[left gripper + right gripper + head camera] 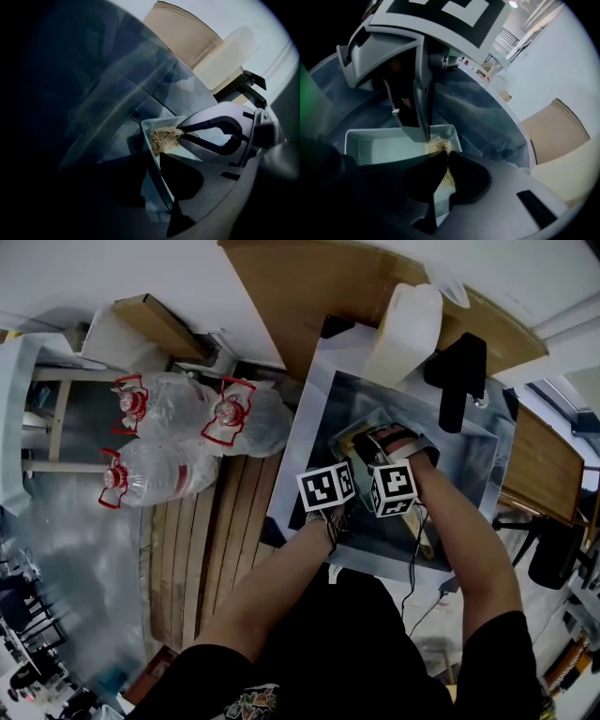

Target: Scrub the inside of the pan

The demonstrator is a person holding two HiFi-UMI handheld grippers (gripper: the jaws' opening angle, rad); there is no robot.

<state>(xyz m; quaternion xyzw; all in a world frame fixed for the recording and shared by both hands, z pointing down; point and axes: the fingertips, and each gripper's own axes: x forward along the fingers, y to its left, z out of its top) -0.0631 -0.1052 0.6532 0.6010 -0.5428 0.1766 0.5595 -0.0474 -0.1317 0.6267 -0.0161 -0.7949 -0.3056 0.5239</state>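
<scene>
The pan (379, 147), a shallow pale rectangular tray, sits inside the steel sink (473, 474); a tan fibrous scrubber (437, 144) is in one corner of it, down against the floor beside the wall; the right gripper (446, 153) has its jaws closed on that scrubber; the left gripper (153, 154) is clamped on the pan's thin side wall close to the same corner; behind the sink stands a translucent jug (408, 329), its contents unclear; clear red-capped bottles (155, 474) lie on the floor at the left.
</scene>
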